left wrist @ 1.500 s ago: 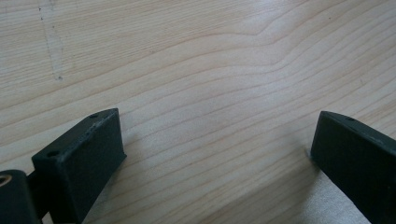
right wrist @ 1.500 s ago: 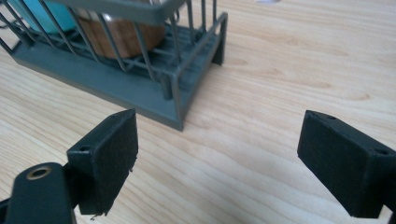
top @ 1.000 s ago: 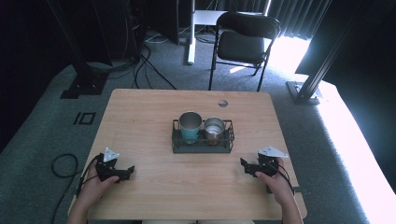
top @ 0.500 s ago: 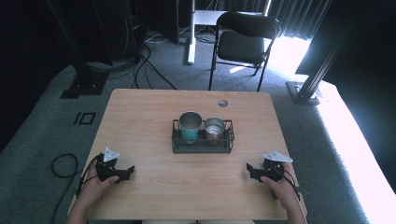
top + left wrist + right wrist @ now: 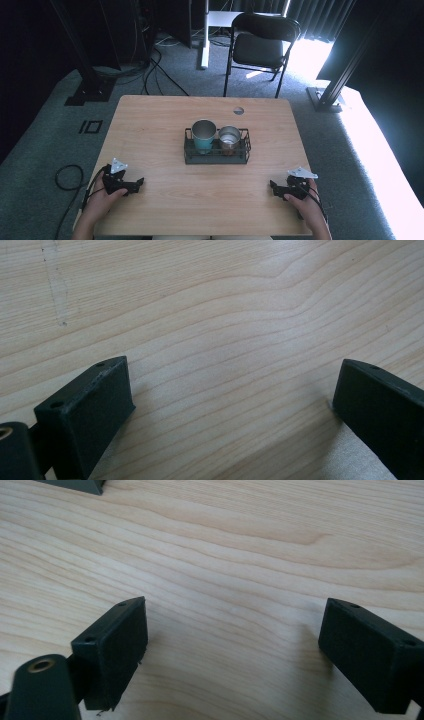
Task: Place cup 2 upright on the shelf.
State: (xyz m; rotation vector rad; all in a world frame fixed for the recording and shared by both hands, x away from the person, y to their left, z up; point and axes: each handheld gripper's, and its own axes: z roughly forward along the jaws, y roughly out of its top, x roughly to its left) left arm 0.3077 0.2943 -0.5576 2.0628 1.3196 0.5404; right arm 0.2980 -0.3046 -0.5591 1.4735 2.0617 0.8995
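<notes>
We rest at the table's point(image 5: 150, 125) near corners, nothing picked up yet.
Left gripper point(image 5: 131, 184) and right gripper point(image 5: 276, 187) gape empty; next we likely reach for the teal cup point(image 5: 203, 136) or steel cup point(image 5: 229, 138) in the rack point(image 5: 215, 156).

Your right gripper point(image 5: 278, 189) pulled back toward you along the light wooden table point(image 5: 165, 125), nearer its front edge.
</notes>
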